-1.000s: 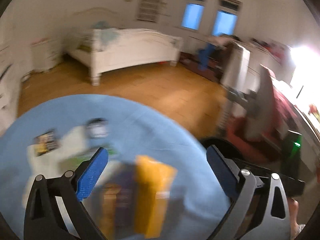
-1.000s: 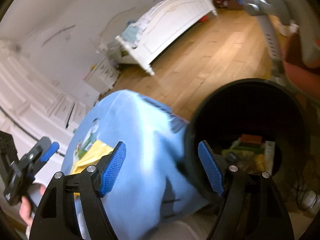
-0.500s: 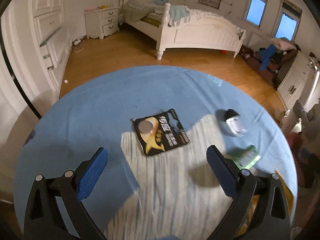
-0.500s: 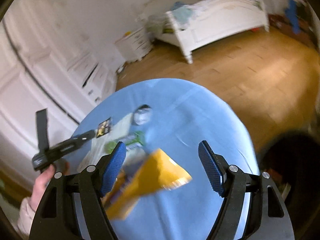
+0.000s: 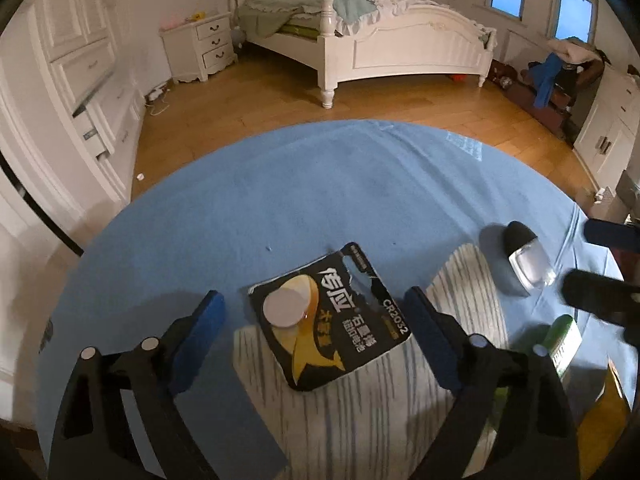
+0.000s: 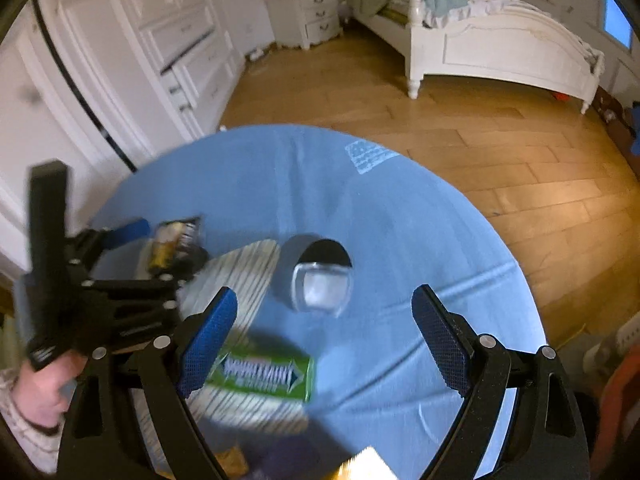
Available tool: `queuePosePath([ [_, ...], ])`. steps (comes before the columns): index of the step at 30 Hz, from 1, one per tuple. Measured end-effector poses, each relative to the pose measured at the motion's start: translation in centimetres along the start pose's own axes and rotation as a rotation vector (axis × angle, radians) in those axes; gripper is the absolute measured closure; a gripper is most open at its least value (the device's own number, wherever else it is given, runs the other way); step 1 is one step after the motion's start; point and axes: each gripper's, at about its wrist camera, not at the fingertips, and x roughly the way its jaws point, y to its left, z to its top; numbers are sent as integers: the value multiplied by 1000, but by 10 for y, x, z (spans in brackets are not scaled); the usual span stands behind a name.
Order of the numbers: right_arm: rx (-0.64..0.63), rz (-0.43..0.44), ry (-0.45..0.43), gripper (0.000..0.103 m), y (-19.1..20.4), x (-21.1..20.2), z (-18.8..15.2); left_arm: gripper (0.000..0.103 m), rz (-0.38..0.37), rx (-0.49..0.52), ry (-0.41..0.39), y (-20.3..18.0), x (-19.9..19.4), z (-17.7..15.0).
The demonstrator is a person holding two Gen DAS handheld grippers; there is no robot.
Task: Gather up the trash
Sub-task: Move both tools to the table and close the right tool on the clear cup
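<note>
On the round blue-clothed table (image 5: 320,184) lies a black battery card (image 5: 332,316) with a yellow fish and a white disc. My left gripper (image 5: 314,300) hovers over it with the card between its jaws, which are closing; the pads stay clear of it. A small clear bottle with a black cap (image 6: 320,280) lies on its side, and my right gripper (image 6: 325,300) hangs open above it, empty. A green gum pack (image 6: 264,372) lies by the right gripper's left finger. The bottle (image 5: 524,260) and the gum pack (image 5: 564,340) also show in the left wrist view.
A striped pale patch (image 5: 400,420) covers the cloth under the trash. A yellow packet (image 5: 604,408) lies at the table's near right edge. Beyond the table are wooden floor (image 5: 380,96), a white bed (image 5: 400,48), a nightstand (image 5: 200,48) and white cupboards (image 6: 140,60). A hand (image 6: 36,392) holds the left gripper.
The left view swung from the yellow packet to the black card, and its jaws have narrowed. The right gripper left the black bin, rolled and came over the table above the bottle.
</note>
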Motion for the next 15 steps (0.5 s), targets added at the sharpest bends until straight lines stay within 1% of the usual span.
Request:
queuePosePath([
  [2, -23, -34, 34, 17, 2, 14, 4, 19, -5, 14, -7, 0, -1, 0],
  [3, -33, -48, 48, 20, 3, 20, 5, 25, -7, 17, -13, 1, -3, -2],
  [5, -49, -64, 72, 26, 4, 28, 5, 27, -16, 22, -22, 2, -5, -4],
  [6, -60, -75, 89, 34, 6, 33, 3, 28, -23, 27, -23, 4, -5, -5],
  [7, -75, -76, 71, 40, 8, 32, 3, 30, -28, 30, -25, 5, -6, -6],
  [8, -80, -66, 70, 42, 9, 31, 2, 30, -34, 30, -28, 6, -7, -7],
  [9, -87, -61, 70, 51, 11, 30, 1, 31, -46, 27, -34, 8, -9, -9],
  [10, -90, -56, 72, 62, 12, 29, 0, 57, -52, 19, -44, 11, -11, -11],
  [11, -93, -55, 78, 62, 13, 28, -2, 70, -40, 8, -54, 16, -15, -13],
  [12, -94, -47, 77, 62, 14, 27, -3, 72, -84, -21, -49, 22, -16, -13],
  [13, -94, -26, 72, 62, 13, 23, -6, 78, -156, -54, -42, 29, -19, -15],
  [14, -90, -15, 67, 62, 14, 20, -7, 83, -195, -70, -35, 33, -19, -17],
  [15, -83, -2, 54, 62, 13, 14, -8, 84, -199, -71, -34, 37, -21, -21],
])
